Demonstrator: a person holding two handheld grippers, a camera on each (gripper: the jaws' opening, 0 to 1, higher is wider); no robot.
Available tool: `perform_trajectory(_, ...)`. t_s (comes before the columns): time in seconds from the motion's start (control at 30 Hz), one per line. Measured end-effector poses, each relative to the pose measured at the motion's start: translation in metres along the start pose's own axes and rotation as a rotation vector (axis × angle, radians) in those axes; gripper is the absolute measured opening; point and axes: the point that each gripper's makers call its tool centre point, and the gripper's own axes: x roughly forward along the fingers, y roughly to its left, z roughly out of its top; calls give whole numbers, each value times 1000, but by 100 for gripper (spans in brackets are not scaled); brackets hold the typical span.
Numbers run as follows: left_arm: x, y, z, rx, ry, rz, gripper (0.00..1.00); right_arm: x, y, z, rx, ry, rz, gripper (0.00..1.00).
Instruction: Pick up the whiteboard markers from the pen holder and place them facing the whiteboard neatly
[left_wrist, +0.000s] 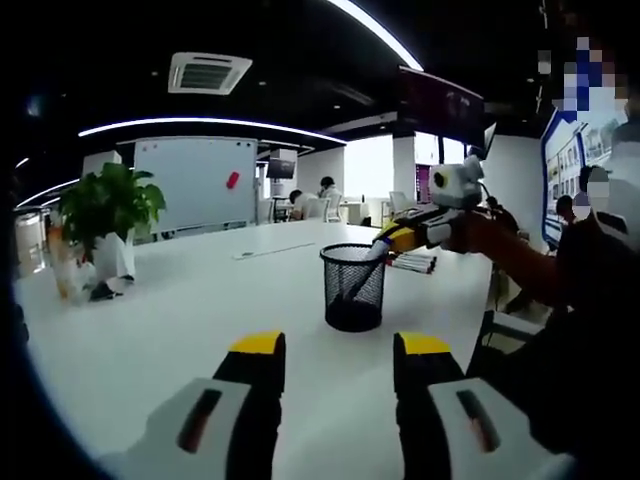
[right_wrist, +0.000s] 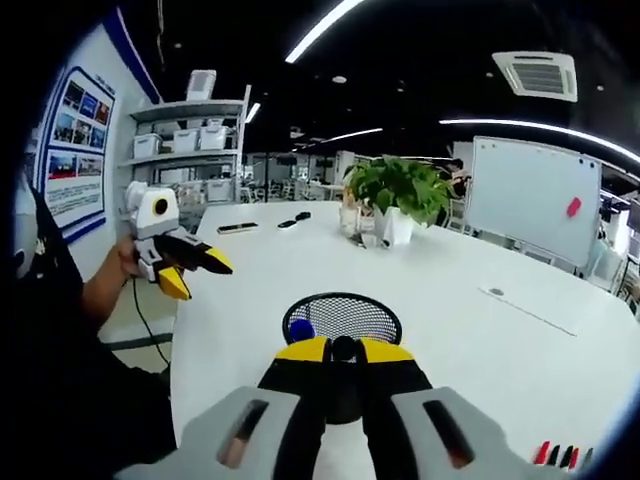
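White table (left_wrist: 150, 330), one mesh pen holder (left_wrist: 353, 287): right claw (right_wrist: 343, 349) clamps one marker (right_wrist: 343, 350), left claw (left_wrist: 340, 345) apart.

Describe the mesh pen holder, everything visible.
The pen holder is a black wire-mesh cup, round, open-topped and upright on the white table. The left gripper view shows a blue-capped marker leaning inside it. The right gripper sits at its rim, shut on a black marker, with the blue cap beside it. The left gripper is open, short of the holder.
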Motion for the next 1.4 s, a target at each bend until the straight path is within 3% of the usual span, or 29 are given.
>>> perform_trajectory(0.23,1,0,-1,-2,2,-3,45,0,-1,1,2,-5,-4,13)
perform_trajectory(0.93,1,-2,-2,7,8,-4,45,-32,-7,36,38,-126,-56,13)
perform_trajectory(1.4,1,-1,-1,8,8,0,44,-47,-6,38,51,-162,-71,12)
